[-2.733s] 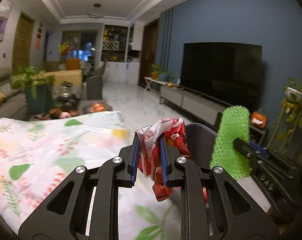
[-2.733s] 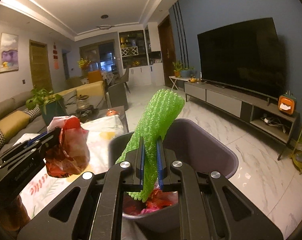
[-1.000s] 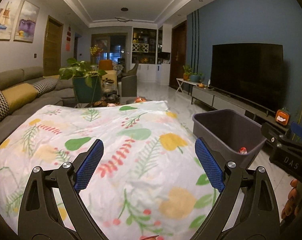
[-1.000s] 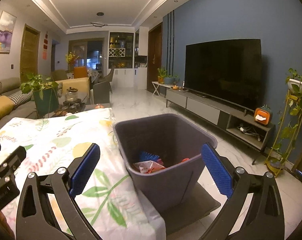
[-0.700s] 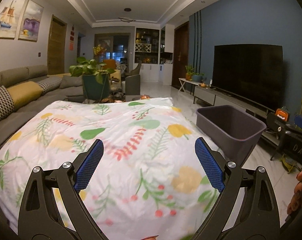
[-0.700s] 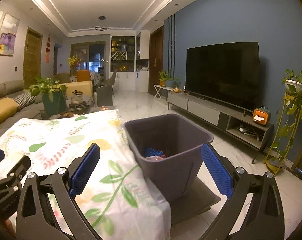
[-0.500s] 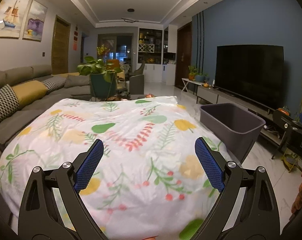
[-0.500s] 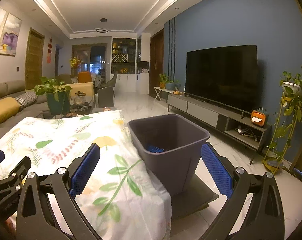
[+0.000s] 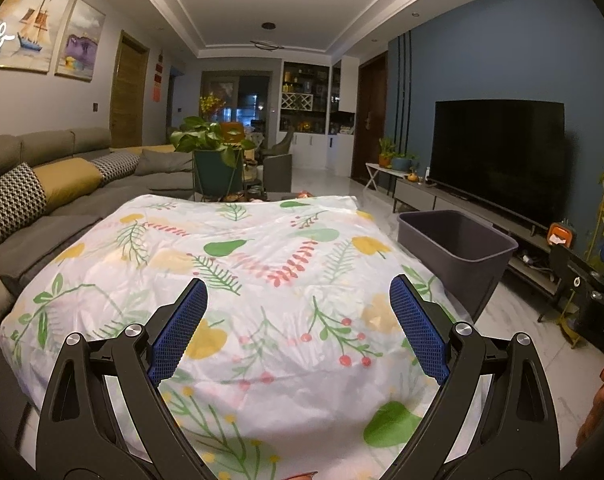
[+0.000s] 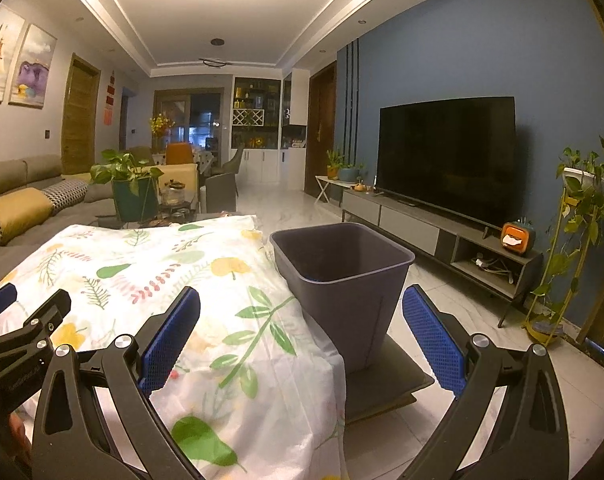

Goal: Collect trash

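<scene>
My left tongs (image 9: 298, 324) hang wide and empty over the floral-clothed tabletop (image 9: 262, 264), where no trash shows. My right tongs (image 10: 302, 338) gape too, empty, near the grey bin (image 10: 341, 276) at the tabletop's right edge, handy for drops.

— What colours are the cloth (image 9: 262, 280) and the bin (image 10: 341, 272)?
— The cloth is white, printed with green leaves, yellow fruit and red berry sprigs. The bin is plain dark grey.
— And the gripper pads (image 9: 417, 328)?
— Blue with a fine mesh texture, on black arms. The wall (image 10: 461, 40) is dusky blue.
</scene>
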The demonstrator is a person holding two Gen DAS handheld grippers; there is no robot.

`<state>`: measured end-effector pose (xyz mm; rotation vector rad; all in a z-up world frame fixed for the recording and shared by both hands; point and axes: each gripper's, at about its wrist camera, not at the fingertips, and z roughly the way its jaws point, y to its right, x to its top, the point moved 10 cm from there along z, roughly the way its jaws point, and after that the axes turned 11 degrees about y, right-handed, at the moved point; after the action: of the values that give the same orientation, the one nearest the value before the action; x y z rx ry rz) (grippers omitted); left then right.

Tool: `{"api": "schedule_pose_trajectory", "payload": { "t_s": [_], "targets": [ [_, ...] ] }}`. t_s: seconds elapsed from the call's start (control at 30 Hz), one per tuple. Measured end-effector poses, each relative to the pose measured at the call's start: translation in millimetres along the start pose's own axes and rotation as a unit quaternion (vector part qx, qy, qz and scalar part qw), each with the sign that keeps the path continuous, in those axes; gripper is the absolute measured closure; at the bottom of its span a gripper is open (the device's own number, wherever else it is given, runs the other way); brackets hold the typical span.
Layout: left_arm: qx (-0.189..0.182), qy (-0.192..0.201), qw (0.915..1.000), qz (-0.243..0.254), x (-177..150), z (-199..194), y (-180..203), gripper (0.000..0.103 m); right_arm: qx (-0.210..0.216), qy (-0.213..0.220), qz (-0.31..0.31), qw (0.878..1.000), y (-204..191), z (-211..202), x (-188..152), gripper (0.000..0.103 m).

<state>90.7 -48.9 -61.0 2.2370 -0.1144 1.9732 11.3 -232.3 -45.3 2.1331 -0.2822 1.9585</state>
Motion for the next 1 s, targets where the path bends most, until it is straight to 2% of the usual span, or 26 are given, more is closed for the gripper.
{"api": "schedule_pose_trajectory", "payload": {
  "t_s": [1.0],
  "targets": [
    [-0.004,0.009,0.9999,-0.004,2,-12,0,0.012,0.009,0.008,0.006,1.000,-4,-5,1,0.006]
  ]
}}
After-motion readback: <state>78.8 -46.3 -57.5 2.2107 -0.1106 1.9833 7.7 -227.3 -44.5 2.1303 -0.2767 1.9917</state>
